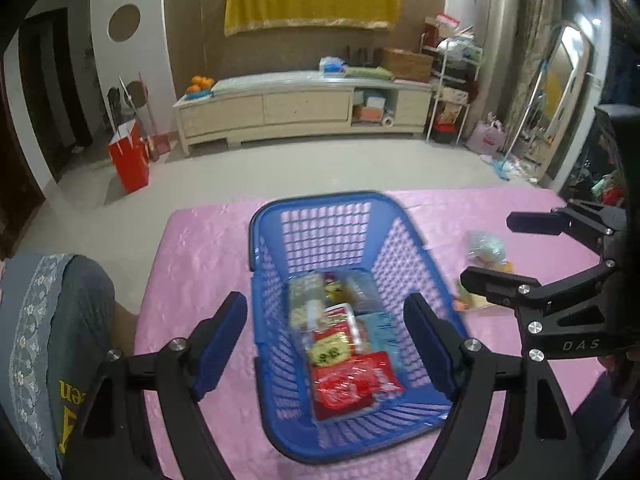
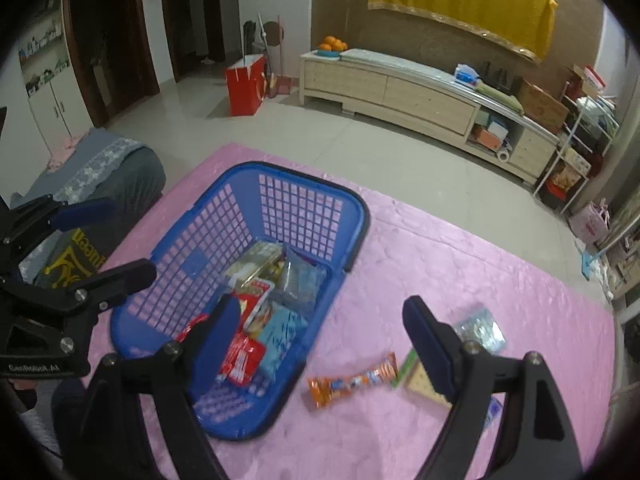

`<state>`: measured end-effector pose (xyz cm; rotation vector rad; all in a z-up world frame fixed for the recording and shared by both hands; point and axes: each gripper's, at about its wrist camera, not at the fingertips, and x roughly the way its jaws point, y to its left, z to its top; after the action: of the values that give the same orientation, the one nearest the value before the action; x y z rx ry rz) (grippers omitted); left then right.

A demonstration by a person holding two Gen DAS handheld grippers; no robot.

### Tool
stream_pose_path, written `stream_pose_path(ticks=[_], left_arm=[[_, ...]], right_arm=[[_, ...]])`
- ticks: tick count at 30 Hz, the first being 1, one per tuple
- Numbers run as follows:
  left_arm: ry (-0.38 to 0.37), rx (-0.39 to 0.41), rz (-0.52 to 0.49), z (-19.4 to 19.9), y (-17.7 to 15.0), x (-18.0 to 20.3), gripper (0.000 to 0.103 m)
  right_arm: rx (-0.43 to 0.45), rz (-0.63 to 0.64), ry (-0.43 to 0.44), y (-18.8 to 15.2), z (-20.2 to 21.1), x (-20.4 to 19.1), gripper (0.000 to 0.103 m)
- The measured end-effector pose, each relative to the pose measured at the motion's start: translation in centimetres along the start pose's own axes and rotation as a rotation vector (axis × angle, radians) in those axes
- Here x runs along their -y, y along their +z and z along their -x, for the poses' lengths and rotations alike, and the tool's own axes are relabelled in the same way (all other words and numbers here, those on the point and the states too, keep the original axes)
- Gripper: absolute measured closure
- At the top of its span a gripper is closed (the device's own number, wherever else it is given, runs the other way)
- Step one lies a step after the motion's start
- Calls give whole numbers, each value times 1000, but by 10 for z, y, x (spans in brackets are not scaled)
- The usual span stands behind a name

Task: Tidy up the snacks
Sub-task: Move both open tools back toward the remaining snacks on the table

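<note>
On the left side, the left gripper (image 1: 324,340) hangs above the blue basket (image 2: 160,264) with its jaws spread and nothing between them. If it drops straight down from here, a finger could catch the perforated wall and drag the light basket across the pink cloth (image 2: 440,280), since nothing pins the basket in place.

Inside the basket, a pile of snack packets (image 1: 344,340) already covers the floor (red, yellow and pale blue wrappers, overlapping). Another packet dropped from height could slide off the pile and lodge upright against a wall.

Further right, the right gripper (image 2: 320,340) sits over the basket's near rim, its jaws likewise wide apart and empty. Three snacks lie on the cloth beside it: an orange packet (image 2: 352,384), a green-edged cracker pack (image 2: 416,376) and a clear bag (image 2: 480,328). The cracker pack lies partly hidden behind the right finger, so a blind close could pinch cloth with it. The flat orange packet offers little edge to grab; the pads may skid over the foil and push it away.
</note>
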<state>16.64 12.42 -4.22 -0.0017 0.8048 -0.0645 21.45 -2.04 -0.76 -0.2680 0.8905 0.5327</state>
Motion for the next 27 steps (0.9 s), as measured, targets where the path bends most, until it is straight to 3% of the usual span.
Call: stream_pose_path(ticks=[10,16,27], left_arm=[[-48,80,-52,62,-3,55,24],[-60,97,-92,77,-6,82,21],[-105,113,-152,92,-11,130,21]], right_arm=[[75,-42,-20,-22,73,18,17],[101,-48,-62,-37,99,26,17],[123,-115,-64,-72,131,48,17]])
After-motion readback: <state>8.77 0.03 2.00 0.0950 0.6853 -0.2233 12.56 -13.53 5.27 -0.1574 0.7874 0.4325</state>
